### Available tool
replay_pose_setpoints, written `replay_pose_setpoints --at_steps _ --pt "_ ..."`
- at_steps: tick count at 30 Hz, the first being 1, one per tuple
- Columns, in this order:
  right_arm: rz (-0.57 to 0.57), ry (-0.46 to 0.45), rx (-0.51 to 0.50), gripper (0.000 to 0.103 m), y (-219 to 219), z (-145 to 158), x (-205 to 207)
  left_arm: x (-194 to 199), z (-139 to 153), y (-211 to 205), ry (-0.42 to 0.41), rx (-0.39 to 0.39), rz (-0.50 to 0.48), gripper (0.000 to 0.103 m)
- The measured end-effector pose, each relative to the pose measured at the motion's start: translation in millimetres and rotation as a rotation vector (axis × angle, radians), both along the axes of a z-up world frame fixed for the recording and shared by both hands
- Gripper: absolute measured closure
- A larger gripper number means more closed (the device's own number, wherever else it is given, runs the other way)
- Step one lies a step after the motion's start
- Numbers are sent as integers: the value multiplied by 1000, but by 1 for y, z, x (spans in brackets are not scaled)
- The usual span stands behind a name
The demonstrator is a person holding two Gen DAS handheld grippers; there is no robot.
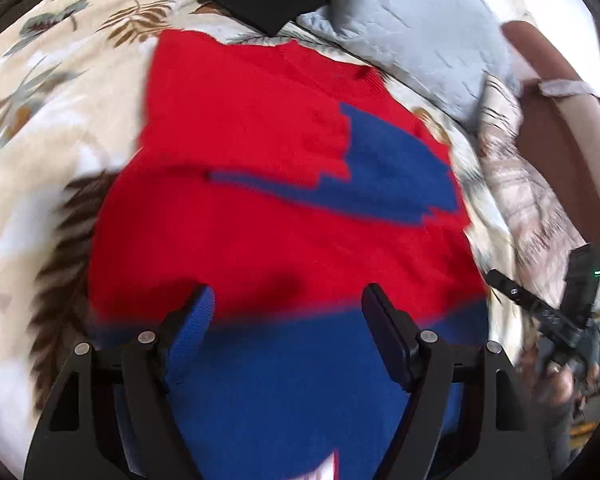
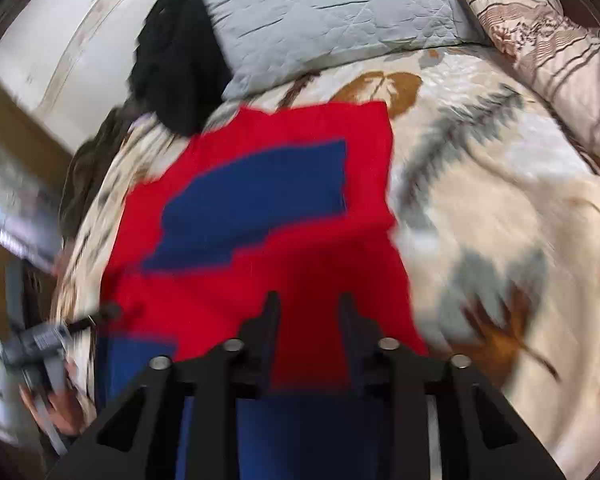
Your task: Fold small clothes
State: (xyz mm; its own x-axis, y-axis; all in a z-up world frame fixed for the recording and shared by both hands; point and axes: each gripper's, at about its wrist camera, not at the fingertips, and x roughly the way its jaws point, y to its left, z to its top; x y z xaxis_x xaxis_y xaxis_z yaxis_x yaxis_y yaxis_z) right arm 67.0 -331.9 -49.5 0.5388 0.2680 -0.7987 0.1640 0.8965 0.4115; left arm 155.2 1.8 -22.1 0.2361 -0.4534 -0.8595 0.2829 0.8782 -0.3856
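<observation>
A red knit garment (image 1: 260, 128) with a blue patch and a blue lower band lies spread on the leaf-patterned bedspread (image 1: 40, 120). It also shows in the right wrist view (image 2: 308, 272). My left gripper (image 1: 288, 300) is open, its fingers wide apart over the seam between red and blue; blue cloth lies against the left finger (image 1: 192, 320). My right gripper (image 2: 308, 308) is partly open, with its fingers over the red cloth near the blue band. The frames are blurred, so I cannot tell if any cloth is pinched. The other gripper shows at each view's edge.
A black garment (image 2: 176, 64) lies at the head of the bed beside a grey-blue pillow (image 2: 320, 12). A striped patterned pillow (image 2: 548, 40) lies to the right. A brown headboard (image 1: 548, 152) stands at the bed's edge. The bedspread (image 2: 500, 200) extends right of the garment.
</observation>
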Motion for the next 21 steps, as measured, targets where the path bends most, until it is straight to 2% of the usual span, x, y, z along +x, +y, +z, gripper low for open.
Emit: replay_pose_setpoints --at_steps 2,5,8,12,18,21 --pt "31 16 -21 64 1 3 -28 -18 4 19 3 36 2 27" --pt "43 35 -21 62 -3 -3 -74 -46 0 53 52 83 25 27" --pt "26 52 0 60 -8 -17 -111 -75 -10 79 130 56 63 27" --pt "-6 88 62 59 -11 -42 -143 -107 -23 74 196 55 32 27" --pt "9 73 108 54 -7 -46 -163 -146 -48 59 281 59 -8 27" --pt "49 85 101 53 0 -49 -165 -153 -51 57 256 65 6 27"
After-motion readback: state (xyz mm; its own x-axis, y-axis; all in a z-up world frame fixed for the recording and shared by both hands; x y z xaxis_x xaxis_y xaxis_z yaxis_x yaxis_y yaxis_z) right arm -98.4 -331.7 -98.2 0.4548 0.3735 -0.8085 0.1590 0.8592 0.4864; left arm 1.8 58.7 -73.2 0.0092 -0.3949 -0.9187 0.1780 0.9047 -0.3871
